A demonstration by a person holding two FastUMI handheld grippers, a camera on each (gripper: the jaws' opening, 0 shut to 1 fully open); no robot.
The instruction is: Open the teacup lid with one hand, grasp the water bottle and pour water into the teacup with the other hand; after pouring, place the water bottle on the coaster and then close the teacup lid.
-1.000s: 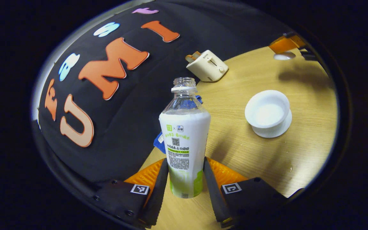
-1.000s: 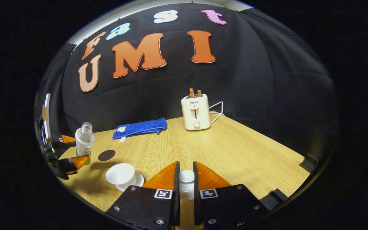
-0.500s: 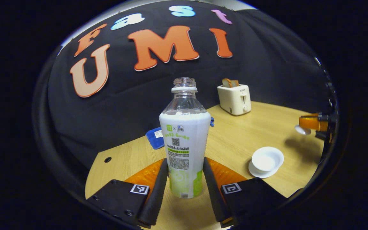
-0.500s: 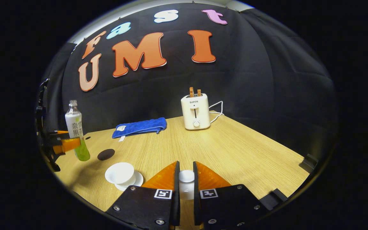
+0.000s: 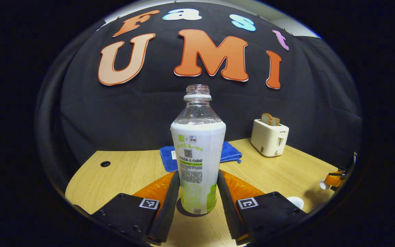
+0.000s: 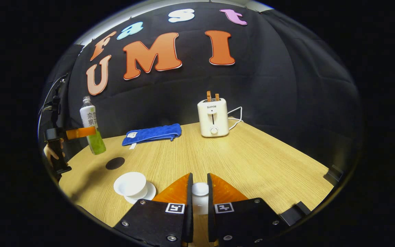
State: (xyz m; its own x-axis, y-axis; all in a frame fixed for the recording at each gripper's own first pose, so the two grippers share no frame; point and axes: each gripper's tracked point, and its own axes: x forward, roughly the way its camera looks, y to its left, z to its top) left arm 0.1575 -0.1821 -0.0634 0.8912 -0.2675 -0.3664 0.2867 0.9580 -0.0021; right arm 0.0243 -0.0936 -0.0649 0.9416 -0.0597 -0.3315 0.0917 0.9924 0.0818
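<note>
Two hand-held grippers, each pinching something. Left hand-held gripper (image 5: 197,195): both fingers pressed to the lower sides of the bottle (image 5: 198,151), which stands upright between them, uncapped, neck clear, green liquid in the bottom. In the left gripper view a dark round patch shows under the bottle's base; cannot tell whether the base touches it. In the right gripper view the bottle (image 6: 92,128) sits up and back from the coaster (image 6: 115,163), apparently off the tabletop (image 6: 238,161), with the left hand-held gripper (image 6: 81,132) clamped across its middle and a hand (image 6: 51,154) below on the grip.

Right hand-held gripper (image 6: 199,202): fingers drawn close on the lid (image 6: 200,189), a small white knobbed piece held between them. From the left gripper view the right hand-held gripper (image 5: 331,180) shows at the far right edge with the lid (image 5: 322,185) at its tip.

Teacup (image 6: 130,184): white, uncovered, on its saucer (image 6: 147,192), just ahead and left of the right fingers; contents not readable. Coaster lies beyond the cup, apart from it. In the left gripper view only a sliver of the cup (image 5: 295,202) shows past the right finger.

Farther back: blue cloth (image 6: 152,134) folded flat near the wall; toaster (image 6: 213,117) to its right, two slices of toast up, white cord trailing behind.
</note>
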